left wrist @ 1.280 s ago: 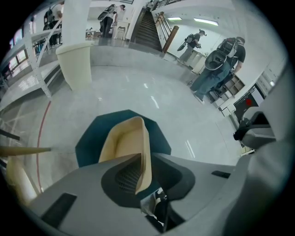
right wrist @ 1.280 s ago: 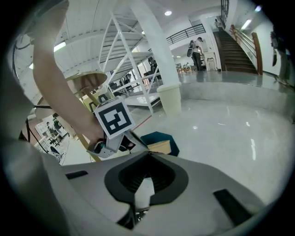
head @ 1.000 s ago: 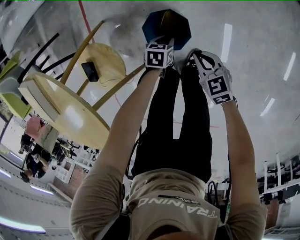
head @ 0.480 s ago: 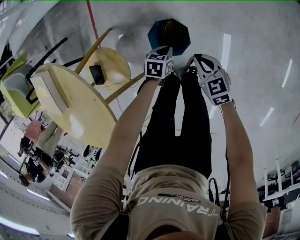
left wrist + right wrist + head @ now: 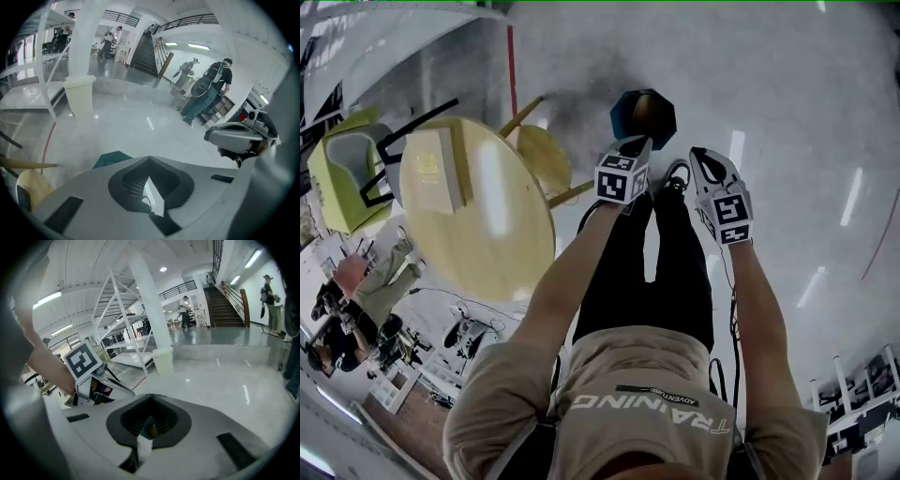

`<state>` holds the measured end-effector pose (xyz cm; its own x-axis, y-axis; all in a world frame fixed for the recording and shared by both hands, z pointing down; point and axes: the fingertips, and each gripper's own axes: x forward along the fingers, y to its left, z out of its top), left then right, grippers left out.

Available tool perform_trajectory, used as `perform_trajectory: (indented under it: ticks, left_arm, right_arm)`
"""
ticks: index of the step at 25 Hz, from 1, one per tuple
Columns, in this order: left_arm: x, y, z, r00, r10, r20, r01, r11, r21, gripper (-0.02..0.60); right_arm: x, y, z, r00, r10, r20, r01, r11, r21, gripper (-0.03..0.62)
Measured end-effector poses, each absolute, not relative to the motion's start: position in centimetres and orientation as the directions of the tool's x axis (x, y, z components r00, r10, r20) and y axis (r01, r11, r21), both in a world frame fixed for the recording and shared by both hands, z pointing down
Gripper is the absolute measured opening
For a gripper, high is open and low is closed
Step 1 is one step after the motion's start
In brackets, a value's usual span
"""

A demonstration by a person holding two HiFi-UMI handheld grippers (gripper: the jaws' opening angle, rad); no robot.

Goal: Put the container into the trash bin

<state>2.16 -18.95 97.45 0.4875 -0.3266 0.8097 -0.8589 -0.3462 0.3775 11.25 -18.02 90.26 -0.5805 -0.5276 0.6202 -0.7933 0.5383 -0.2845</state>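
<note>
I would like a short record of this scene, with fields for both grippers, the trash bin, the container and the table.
left gripper: jaws shut, nothing between them
right gripper: jaws shut, nothing between them
trash bin: dark blue, on the floor beyond both grippers
container: in neither gripper; inside of bin too dark to tell
round table: yellow, at the person's left, pale box on it

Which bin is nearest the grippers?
The dark blue bin, just beyond the left gripper and right gripper; the white bin stands far off beside a column.
</note>
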Motion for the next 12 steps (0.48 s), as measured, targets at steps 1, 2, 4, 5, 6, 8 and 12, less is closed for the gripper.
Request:
perform_trajectory:
  ticks: [1,2,4,5,6,8,12]
  left_arm:
    - [2.0,-18.9,95.6,0.492,-0.344,0.800,-0.858,-0.348,0.378,0.003]
    - [1.9,-19.0,93.8,0.496,-0.362,0.789,-0.857,-0.351,0.377,0.003]
    - [1.8,-19.2,90.3,0.506,-0.397,0.766,-0.853,-0.360,0.377,0.003]
    - [1.8,-19.1,88.7,0.513,-0.410,0.754,-0.850,-0.365,0.379,0.003]
    - [1.8,-18.9,87.0,0.520,-0.419,0.744,-0.846,-0.372,0.382,0.003]
    - [1.7,-17.8,84.0,0.529,-0.426,0.734,-0.839,-0.390,0.379,0.003]
    - [0.8,-16.3,78.3,0.529,-0.452,0.718,-0.840,-0.398,0.368,0.003]
  right_arm:
    - [11.0,-17.9,89.0,-0.576,-0.533,0.620,-0.798,0.533,-0.282,-0.003]
    - [10.8,-17.8,87.8,-0.572,-0.537,0.620,-0.799,0.533,-0.276,-0.003]
    - [10.6,-17.4,85.5,-0.568,-0.539,0.622,-0.799,0.543,-0.260,-0.003]
    - [10.4,-17.2,84.4,-0.567,-0.539,0.623,-0.798,0.546,-0.255,-0.003]
    - [10.3,-16.8,83.2,-0.568,-0.537,0.623,-0.798,0.544,-0.259,-0.003]
    - [10.0,-15.7,80.6,-0.574,-0.533,0.622,-0.799,0.530,-0.284,-0.003]
    - [9.6,-14.2,75.8,-0.583,-0.534,0.612,-0.794,0.535,-0.290,-0.003]
